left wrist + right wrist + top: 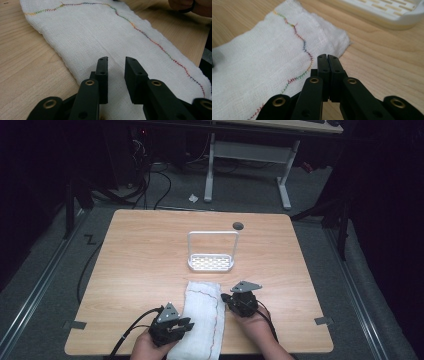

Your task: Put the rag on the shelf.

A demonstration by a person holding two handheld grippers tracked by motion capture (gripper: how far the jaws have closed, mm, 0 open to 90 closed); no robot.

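A white gauze cloth (pixel 202 320) with a multicoloured stitched seam (pixel 150 38) lies folded in a long strip at the table's near edge. My left gripper (pixel 186 324) sits at the cloth's left side. In the left gripper view it (pixel 116 60) is open, with a narrow gap between the jaws, just above the cloth (pixel 87 32). My right gripper (pixel 226 298) is at the cloth's right edge. In the right gripper view it (pixel 327 58) is shut, jaws pressed together, tips over the cloth's border (pixel 262 62) near the seam (pixel 304 47). No cloth is visible between them.
A white slotted tray with a tall wire handle (pixel 211 263) stands just beyond the cloth at the table's middle; its rim (pixel 387 15) is close ahead of my right gripper. A dark round hole (pixel 238 225) marks the far side. Tape pieces (pixel 75 324) sit at the near corners.
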